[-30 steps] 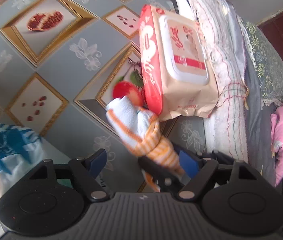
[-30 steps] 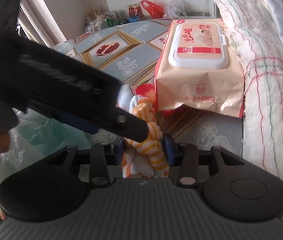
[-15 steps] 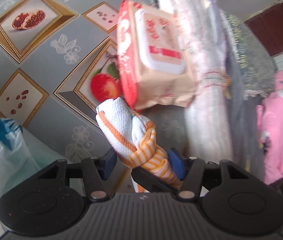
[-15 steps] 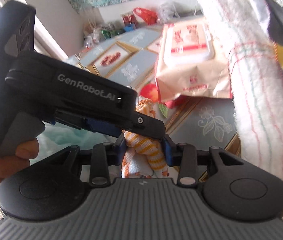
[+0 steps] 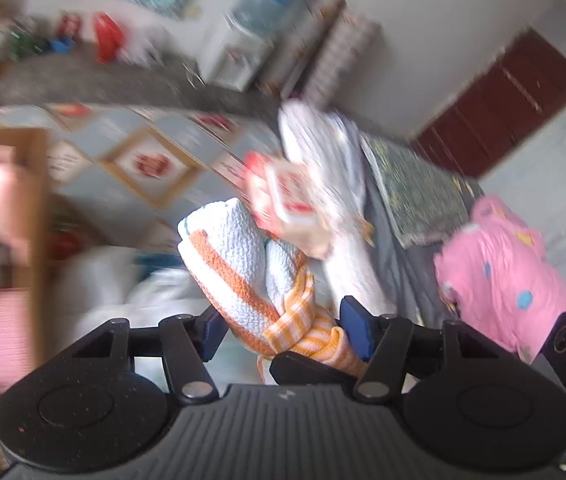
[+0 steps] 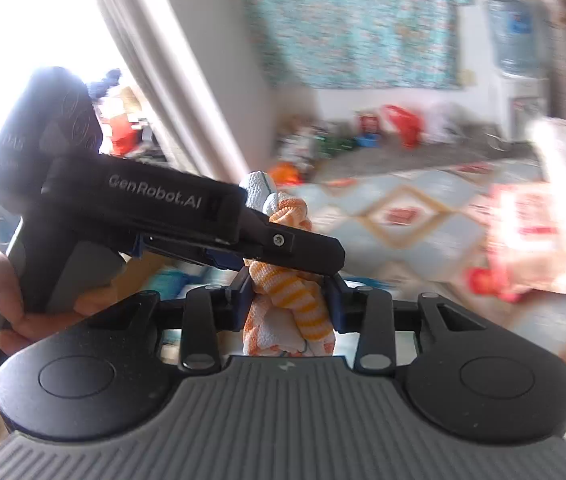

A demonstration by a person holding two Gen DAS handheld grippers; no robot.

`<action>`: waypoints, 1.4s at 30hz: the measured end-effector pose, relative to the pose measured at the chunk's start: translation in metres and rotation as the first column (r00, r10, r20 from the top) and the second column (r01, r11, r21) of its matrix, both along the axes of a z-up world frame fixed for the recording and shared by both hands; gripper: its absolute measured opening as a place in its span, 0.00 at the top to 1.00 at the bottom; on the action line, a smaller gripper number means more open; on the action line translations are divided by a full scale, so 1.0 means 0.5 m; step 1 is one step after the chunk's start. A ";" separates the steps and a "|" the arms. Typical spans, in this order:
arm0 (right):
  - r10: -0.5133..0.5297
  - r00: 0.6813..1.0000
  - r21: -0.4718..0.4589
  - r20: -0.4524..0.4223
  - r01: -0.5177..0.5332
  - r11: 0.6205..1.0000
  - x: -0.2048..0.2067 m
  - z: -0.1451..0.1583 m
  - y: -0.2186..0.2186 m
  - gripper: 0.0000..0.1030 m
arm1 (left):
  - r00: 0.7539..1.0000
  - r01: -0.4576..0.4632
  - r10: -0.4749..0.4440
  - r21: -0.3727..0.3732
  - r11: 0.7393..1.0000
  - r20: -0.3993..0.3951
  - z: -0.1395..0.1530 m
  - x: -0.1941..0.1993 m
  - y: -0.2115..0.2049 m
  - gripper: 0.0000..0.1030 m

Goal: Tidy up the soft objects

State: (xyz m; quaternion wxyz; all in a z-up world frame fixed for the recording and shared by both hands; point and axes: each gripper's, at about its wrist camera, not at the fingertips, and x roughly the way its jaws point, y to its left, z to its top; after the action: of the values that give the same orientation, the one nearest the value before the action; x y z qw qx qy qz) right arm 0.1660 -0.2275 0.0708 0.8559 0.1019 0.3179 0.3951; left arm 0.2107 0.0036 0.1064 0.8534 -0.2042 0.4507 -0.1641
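The towel (image 5: pixel 243 268) is a long white roll with orange stripes, twisted like a rope. It is up in the air, between the two claws. In the left view it runs from the bottom middle up and to the left. The left claw (image 5: pixel 283 332) is opening a little, and the towel sits between its pads. The right claw (image 6: pixel 289 300) squeezes the striped end tight. The table (image 6: pixel 423 208) lies below and behind, with a wipes pack (image 5: pixel 287 196) near its edge. All is blurry.
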 end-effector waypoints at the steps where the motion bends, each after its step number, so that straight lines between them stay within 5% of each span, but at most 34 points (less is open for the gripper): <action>1: 0.021 1.000 0.019 -0.006 -0.020 1.000 -0.007 0.000 0.028 0.65 | 1.000 -0.024 0.023 0.005 1.000 0.016 0.005 -0.022 0.030 0.41; 8: 0.083 0.984 0.114 -0.154 -0.066 0.991 -0.053 -0.065 0.228 0.64 | 0.990 -0.142 0.141 -0.023 0.990 -0.029 -0.055 -0.108 0.215 0.41; 12: 0.064 0.984 0.044 -0.165 -0.057 0.997 -0.104 -0.103 0.310 0.58 | 0.986 -0.111 0.105 -0.041 0.993 -0.127 -0.135 -0.108 0.270 0.40; 16: 0.097 0.976 0.023 -0.195 -0.094 0.995 -0.141 -0.130 0.332 0.53 | 0.974 -0.088 0.071 -0.071 0.994 -0.213 -0.218 -0.100 0.292 0.39; 21: 0.036 0.991 0.011 -0.126 -0.035 0.999 -0.150 -0.137 0.272 0.47 | 0.963 -0.101 0.072 -0.101 0.990 -0.259 -0.269 -0.096 0.318 0.39; 28: -0.013 0.991 0.071 -0.132 0.022 0.997 -0.161 -0.148 0.148 0.44 | 0.960 -0.133 0.103 -0.102 0.986 -0.259 -0.275 -0.095 0.325 0.38; 32: -0.038 0.987 0.102 -0.158 0.055 0.993 -0.173 -0.161 0.108 0.44 | 0.949 -0.209 0.159 -0.166 0.964 -0.272 -0.270 -0.093 0.349 0.38; 37: -0.065 0.986 0.129 -0.154 0.085 0.988 -0.176 -0.167 0.080 0.41 | 0.957 -0.260 0.221 -0.215 0.941 -0.190 -0.213 -0.119 0.380 0.30; 42: -0.089 0.992 0.109 -0.086 0.099 0.989 -0.198 -0.168 0.077 0.27 | 0.965 -0.264 0.260 -0.156 0.952 -0.049 -0.140 -0.178 0.372 0.16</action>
State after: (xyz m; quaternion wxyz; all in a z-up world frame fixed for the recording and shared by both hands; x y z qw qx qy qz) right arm 0.0670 -0.1890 -0.0131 0.8529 0.1807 0.3241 0.3672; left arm 0.1217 0.1897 0.0364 0.8420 -0.3327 0.4165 -0.0826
